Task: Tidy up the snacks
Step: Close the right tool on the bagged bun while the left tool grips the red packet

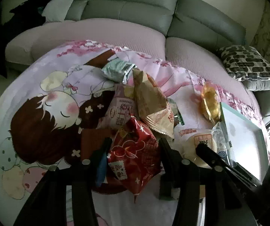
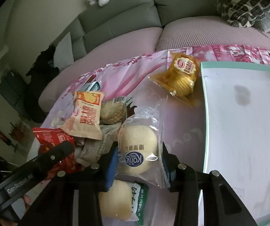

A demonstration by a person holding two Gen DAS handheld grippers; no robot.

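A heap of snack packets lies on a cartoon-print cloth (image 1: pixel 40 103). My left gripper (image 1: pixel 135 141) is shut on a red packet (image 1: pixel 135 162), which fills the gap between its pads. My right gripper (image 2: pixel 139 148) is shut on a clear-wrapped round white bun (image 2: pixel 138 141) with a blue label. The same bun (image 1: pixel 195 141) shows in the left wrist view under one of the right fingers (image 1: pixel 210 156). In the right wrist view, one of the left fingers (image 2: pixel 55 154) lies over the red packet (image 2: pixel 46 137). A tan packet (image 1: pixel 151 103) (image 2: pixel 86 116) tops the heap.
A white tray with a teal rim (image 2: pixel 204 113) (image 1: pixel 223 116) lies to the right. A golden biscuit packet (image 2: pixel 182 75) sits beside it. A second bun in a green wrapper (image 2: pixel 119 201) lies under my right gripper. A grey sofa (image 1: pixel 131 9) and a patterned cushion (image 1: pixel 247 64) stand behind.
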